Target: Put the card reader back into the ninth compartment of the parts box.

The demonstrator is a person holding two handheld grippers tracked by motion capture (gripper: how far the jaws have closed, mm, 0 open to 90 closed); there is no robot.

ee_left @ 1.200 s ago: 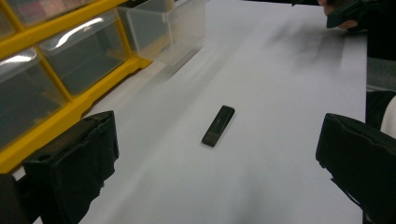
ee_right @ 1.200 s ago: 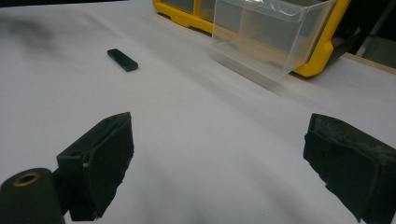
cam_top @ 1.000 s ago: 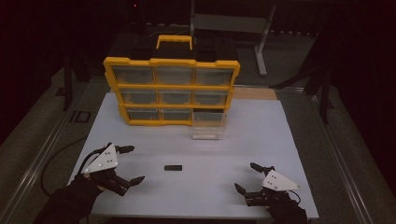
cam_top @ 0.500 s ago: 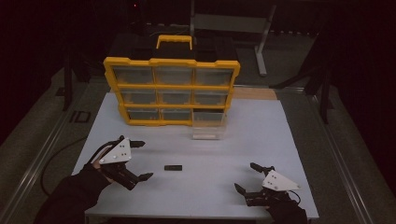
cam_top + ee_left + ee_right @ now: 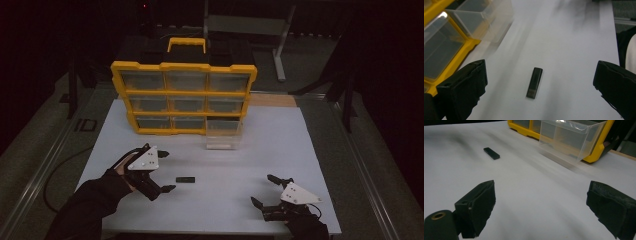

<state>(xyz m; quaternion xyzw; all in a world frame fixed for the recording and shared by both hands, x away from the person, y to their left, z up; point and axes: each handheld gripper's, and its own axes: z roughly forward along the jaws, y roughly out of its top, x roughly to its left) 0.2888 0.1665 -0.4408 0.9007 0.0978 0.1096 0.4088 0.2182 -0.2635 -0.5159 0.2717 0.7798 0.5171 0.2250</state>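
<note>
A small flat black stick (image 5: 185, 179) (image 5: 534, 82) (image 5: 491, 153) lies on the white table top (image 5: 280, 145). My left gripper (image 5: 165, 171) (image 5: 541, 87) is open just left of the stick, its jaws spread wide on either side of it with nothing held. Near the front right edge, my right gripper (image 5: 264, 190) (image 5: 544, 207) rests open and empty. A yellow drawer organizer (image 5: 184, 97) stands at the back, with one clear drawer (image 5: 223, 134) (image 5: 569, 137) pulled out at its lower right.
The organizer has a yellow handle (image 5: 186, 44) and a black case behind it. A cable (image 5: 60, 167) trails off the table's left side. Metal rails (image 5: 45, 165) run along both table sides. Bare white surface lies between the stick and my right gripper.
My left gripper has moved right and forward toward the black stick, now framing it between its jaws. The right gripper has stayed in place.
</note>
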